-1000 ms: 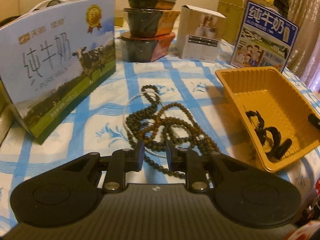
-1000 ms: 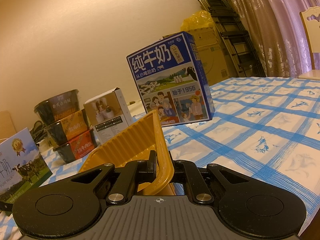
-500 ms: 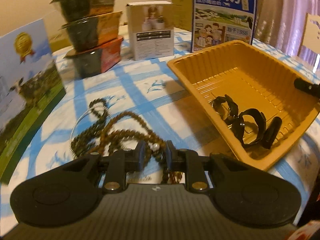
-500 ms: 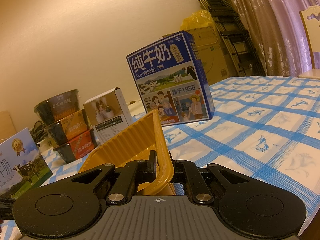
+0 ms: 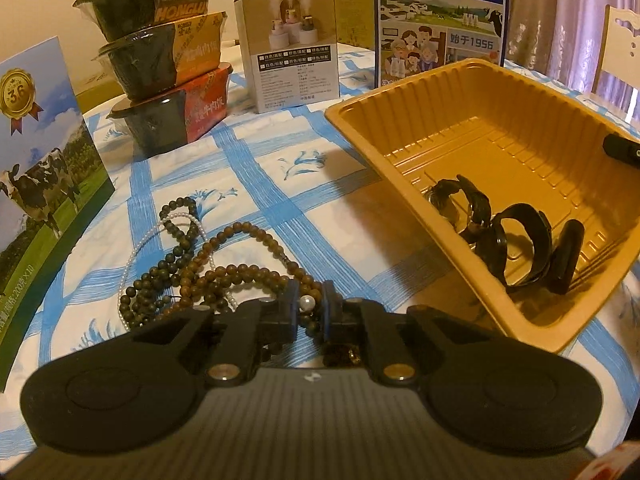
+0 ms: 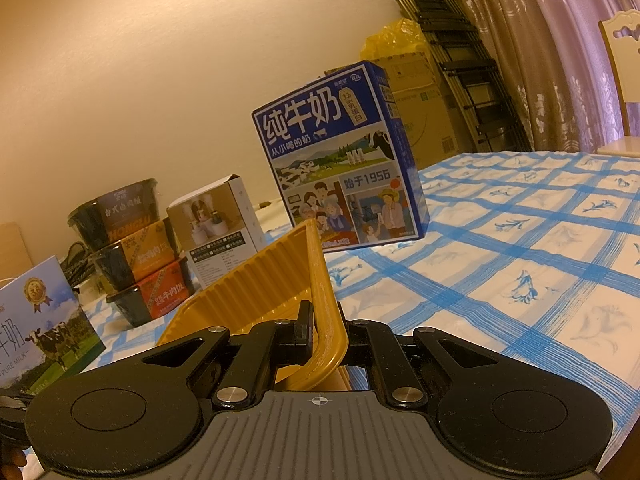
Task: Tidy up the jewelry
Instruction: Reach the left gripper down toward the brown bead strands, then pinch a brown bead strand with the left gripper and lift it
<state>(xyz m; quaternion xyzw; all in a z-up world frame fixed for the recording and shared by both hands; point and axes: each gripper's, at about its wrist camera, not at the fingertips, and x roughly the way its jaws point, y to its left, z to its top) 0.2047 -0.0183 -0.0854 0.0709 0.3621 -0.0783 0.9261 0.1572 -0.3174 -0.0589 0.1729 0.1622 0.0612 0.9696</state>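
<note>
Closing left tongs (image 5: 308, 306) round beads (image 5: 224, 272); right tongs (image 6: 325, 330) clamping tray rim (image 6: 322, 280).

Blue-and-white checked cloth desk cover (image 5: 264, 168): matt, woven look, faintly wrinkled.
Mustard-yellow ribbed plastic tray (image 5: 460, 92): thin moulded walls, satin sheen, scuffed pale along rim in right wrist view (image 6: 320, 280).
Tangle of dark brown and olive round-bead strands (image 5: 224, 256): wood-like, dull polish; one glossy white pearl-like bead (image 5: 306, 302) among them.
Black strap loops (image 5: 520, 240) in tray: smooth, semi-matt, rubbery or leather-like, cannot tell which.
Tall blue printed milk carton box (image 6: 340, 160): coated cardboard, slight gloss.
Stacked black plastic meal bowls (image 5: 160, 60): shiny film wrap, paper sleeves.
Black plastic left gripper (image 5: 308, 312): matt, bright metal pins.
</note>
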